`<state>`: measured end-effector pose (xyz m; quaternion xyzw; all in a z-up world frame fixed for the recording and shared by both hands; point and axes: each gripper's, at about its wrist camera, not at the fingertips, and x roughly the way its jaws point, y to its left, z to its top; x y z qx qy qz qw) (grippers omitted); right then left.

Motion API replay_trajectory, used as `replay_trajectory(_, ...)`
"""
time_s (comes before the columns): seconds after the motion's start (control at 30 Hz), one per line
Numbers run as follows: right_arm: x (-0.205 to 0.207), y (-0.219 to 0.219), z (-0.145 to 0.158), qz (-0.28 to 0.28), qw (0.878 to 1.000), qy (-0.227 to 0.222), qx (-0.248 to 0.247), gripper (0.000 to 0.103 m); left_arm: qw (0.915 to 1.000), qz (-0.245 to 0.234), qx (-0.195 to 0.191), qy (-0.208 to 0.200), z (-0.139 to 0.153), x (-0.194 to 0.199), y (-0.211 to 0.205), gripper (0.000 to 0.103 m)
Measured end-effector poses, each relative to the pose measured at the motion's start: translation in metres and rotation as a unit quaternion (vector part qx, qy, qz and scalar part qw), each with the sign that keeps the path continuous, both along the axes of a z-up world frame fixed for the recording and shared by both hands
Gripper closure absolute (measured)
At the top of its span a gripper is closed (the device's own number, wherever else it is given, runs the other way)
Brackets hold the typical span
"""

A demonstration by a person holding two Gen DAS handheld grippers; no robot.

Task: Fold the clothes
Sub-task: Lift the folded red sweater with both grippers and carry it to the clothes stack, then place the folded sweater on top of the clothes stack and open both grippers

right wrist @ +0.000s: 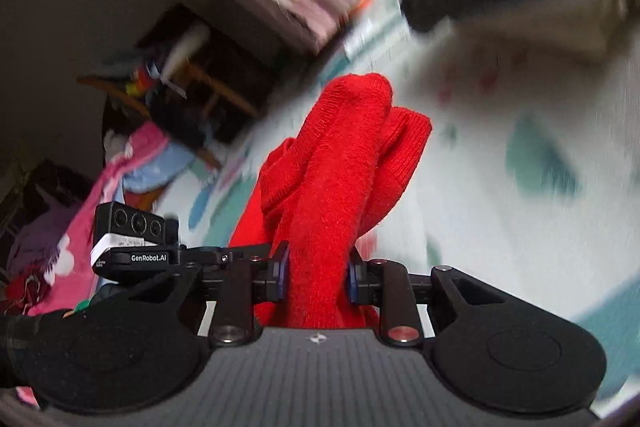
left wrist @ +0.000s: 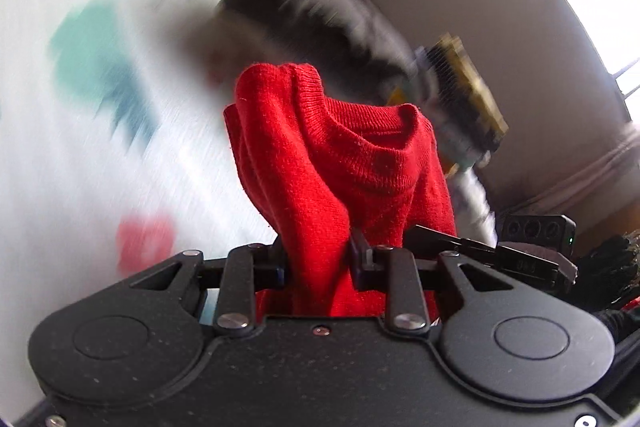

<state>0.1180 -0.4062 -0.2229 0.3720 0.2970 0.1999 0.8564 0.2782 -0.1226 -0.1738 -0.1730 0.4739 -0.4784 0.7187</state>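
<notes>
Left hand-held gripper (left wrist: pixel 320 263) pinches a bunched red knit garment (left wrist: pixel 336 163), which rises straight ahead between its jaws. From the right wrist, the right hand-held gripper (right wrist: pixel 316 275) pinches another bunch, above a blurred patterned sheet (right wrist: pixel 520 219).

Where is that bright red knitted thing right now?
The red knit garment is bunched up in mid-frame of both wrist views, pinched by the left tool and the right tool, above the white patterned sheet.
</notes>
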Motion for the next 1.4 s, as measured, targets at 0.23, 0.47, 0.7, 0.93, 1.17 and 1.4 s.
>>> replay_trajectory(0.23, 0.045, -0.070, 0.066, -0.087, 0.990, -0.110, -0.013, 0.075, 0.9941, -0.035, -0.037, -0.096, 0.077, 0.078, -0.088, 0.077)
replay_trajectory(0.47, 0.096, -0.139, 0.101, -0.185, 0.969, -0.161, -0.032, 0.075, 0.9825, -0.061, -0.041, -0.171, 0.126, 0.146, -0.188, 0.077)
replay_trajectory(0.7, 0.157, -0.191, 0.080, -0.289, 0.951, -0.102, -0.043, 0.068, 0.9800, 0.045, 0.035, -0.191, 0.113, 0.181, -0.247, 0.050)
replay_trajectory(0.93, 0.169, -0.174, 0.077, -0.338, 0.915, -0.068, -0.208, 0.032, 0.9738, 0.053, 0.069, -0.210, 0.099, 0.153, -0.204, 0.048)
replay_trajectory(1.17, 0.136, -0.111, 0.091, -0.236, 0.934, -0.109, -0.246, 0.030, 0.9763, 0.019, 0.103, -0.189, 0.119, 0.078, -0.139, 0.043)
replay_trajectory(1.4, 0.108, -0.020, 0.162, -0.077, 0.954, -0.118, -0.265, 0.010, 0.9719, 0.048, 0.183, -0.140, 0.182, -0.030, -0.023, 0.028)
